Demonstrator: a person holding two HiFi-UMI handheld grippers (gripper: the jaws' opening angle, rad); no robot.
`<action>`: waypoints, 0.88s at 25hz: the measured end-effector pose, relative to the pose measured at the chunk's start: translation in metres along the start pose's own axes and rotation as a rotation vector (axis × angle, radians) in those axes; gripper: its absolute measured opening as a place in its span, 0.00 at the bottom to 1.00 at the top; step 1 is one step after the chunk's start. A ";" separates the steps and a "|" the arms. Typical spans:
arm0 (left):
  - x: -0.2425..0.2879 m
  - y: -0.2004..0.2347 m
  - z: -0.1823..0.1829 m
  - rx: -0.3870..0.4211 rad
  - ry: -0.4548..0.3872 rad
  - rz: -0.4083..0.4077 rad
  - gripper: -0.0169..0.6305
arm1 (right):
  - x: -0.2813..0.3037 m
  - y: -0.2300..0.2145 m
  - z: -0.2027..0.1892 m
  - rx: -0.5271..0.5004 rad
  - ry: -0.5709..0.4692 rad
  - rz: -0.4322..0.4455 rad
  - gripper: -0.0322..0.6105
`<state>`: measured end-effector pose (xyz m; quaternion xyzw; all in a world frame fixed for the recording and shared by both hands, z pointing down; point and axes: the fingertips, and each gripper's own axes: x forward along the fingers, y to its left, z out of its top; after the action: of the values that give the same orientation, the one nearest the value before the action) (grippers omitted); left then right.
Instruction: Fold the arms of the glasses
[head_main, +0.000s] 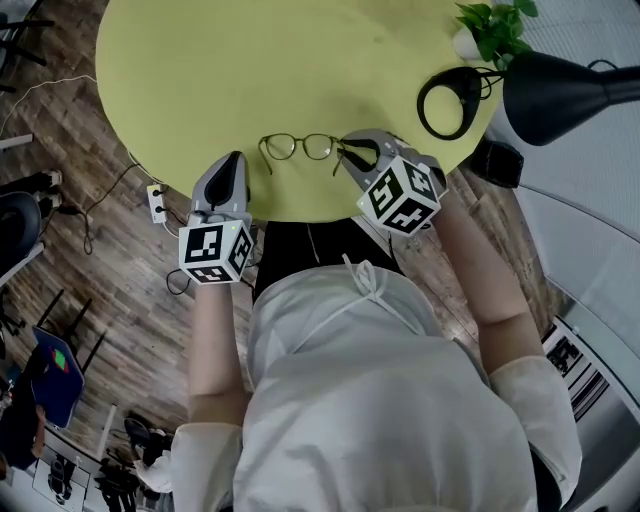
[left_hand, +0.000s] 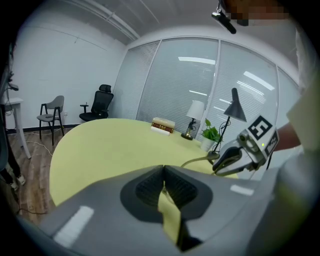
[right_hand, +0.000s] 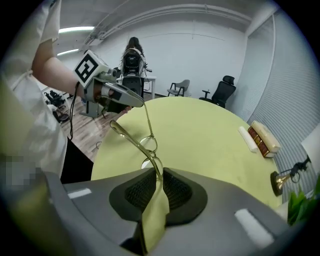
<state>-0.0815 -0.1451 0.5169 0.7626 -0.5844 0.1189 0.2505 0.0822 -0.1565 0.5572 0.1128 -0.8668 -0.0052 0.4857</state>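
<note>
At the near edge of the round yellow table (head_main: 200, 60), the glasses (head_main: 298, 147) lie lenses away from me with both arms unfolded, between my two grippers. My right forearm reaches in from the right and tips the right gripper (head_main: 352, 150) steeply down, its jaws drawn almost together on the right corner of the frame. My left forearm runs straight ahead with the left gripper (head_main: 235, 158) angled more gently down just beside the left arm of the glasses, its jaws closed tip to tip and empty.
</note>
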 end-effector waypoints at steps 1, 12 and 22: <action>0.002 0.000 0.000 -0.005 -0.001 -0.001 0.04 | 0.000 0.000 -0.001 -0.034 0.009 0.003 0.11; 0.016 -0.005 0.015 -0.005 -0.006 -0.026 0.04 | 0.000 0.005 0.003 -0.180 0.034 0.023 0.07; 0.028 -0.020 0.013 -0.008 0.013 -0.064 0.04 | -0.001 0.004 0.006 -0.190 0.027 0.012 0.07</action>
<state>-0.0556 -0.1714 0.5141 0.7792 -0.5584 0.1136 0.2610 0.0771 -0.1533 0.5539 0.0612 -0.8565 -0.0830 0.5058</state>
